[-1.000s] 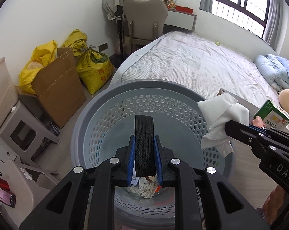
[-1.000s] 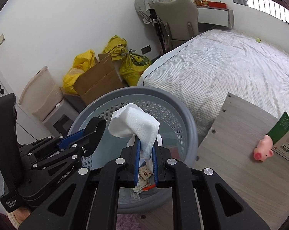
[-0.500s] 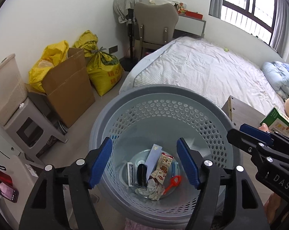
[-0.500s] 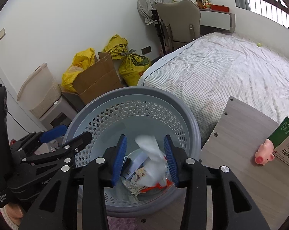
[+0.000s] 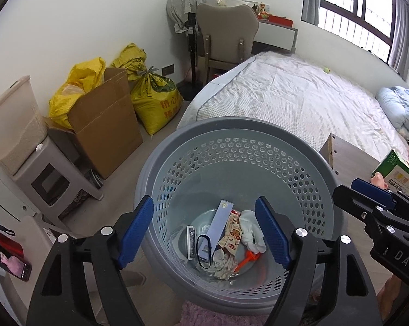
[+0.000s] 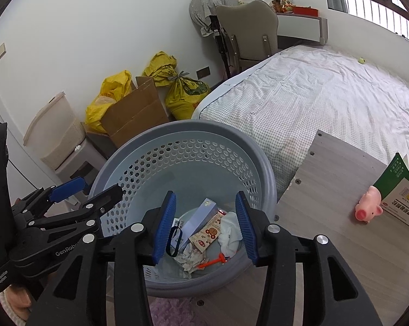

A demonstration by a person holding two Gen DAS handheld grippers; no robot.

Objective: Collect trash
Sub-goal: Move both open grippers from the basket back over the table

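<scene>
Here, the left gripper (image 5: 204,231) and the right gripper (image 6: 205,225) both hang over the grey perforated basket (image 5: 237,129), jaws opening and empty; below, at its bottom, lie a white tissue (image 5: 252,232), a black band (image 5: 204,252) and wrappers (image 5: 231,235).

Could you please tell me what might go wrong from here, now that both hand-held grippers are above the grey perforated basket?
1. The left hand-held gripper and right hand-held gripper hang close together over the grey perforated basket, jaws opening and empty; they could knock each other when withdrawing.
2. The pink toy pig and green-and-white carton on the wooden board may not be trash, so either could be binned by mistake.
</scene>
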